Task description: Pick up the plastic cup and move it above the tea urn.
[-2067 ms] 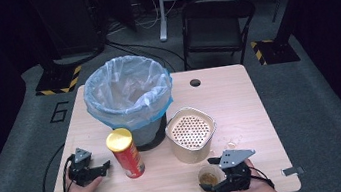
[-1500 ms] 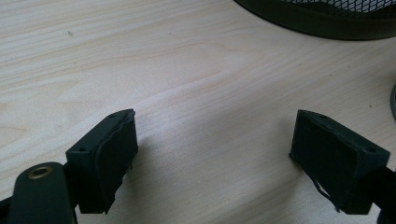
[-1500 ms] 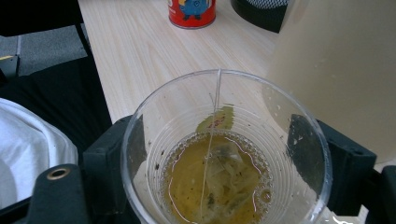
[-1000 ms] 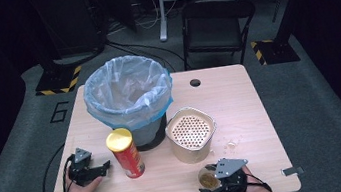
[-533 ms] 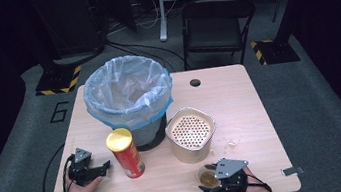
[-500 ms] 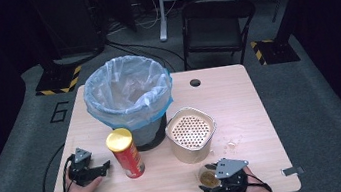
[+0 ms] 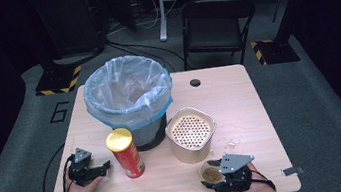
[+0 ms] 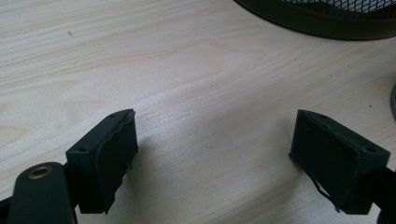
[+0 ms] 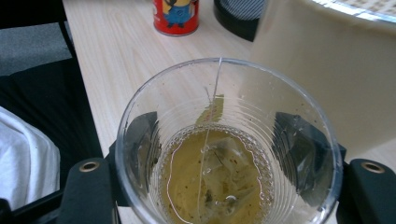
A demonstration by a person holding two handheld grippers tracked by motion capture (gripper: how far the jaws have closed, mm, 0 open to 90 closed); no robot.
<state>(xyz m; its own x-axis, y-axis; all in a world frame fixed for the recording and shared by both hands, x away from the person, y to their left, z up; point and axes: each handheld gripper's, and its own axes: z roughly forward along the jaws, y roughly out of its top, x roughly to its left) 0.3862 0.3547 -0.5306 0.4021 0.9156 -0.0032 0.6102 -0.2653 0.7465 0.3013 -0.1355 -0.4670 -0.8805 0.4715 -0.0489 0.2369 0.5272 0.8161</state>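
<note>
Clear plastic is what the right gripper (image 7: pixel 220 180) has between its jaws: a thin cup (image 9: pixel 226 144) of yellowish tea with a tea bag (image 9: pixel 219 175) sunk in it and its string running up the inside wall. The cup sits at the near edge of the table (image 7: pixel 240 106), just in front of the beige strainer pot (image 7: pixel 191 133). Those jaws have just been closing, and through the wall I can see the pads flat against both sides, so it looks pinched now. Squeezing harder would likely buckle such a flimsy cup and slop the tea, so I'd hold this pressure, lift straight and keep it level, then tip slowly over the perforated insert if that is where it goes. The left gripper (image 7: pixel 85 168) rests on the wood near the red chip can (image 7: pixel 125 153), spread wide with nothing in it; the lined bin (image 7: pixel 128 99) stands behind.
</note>
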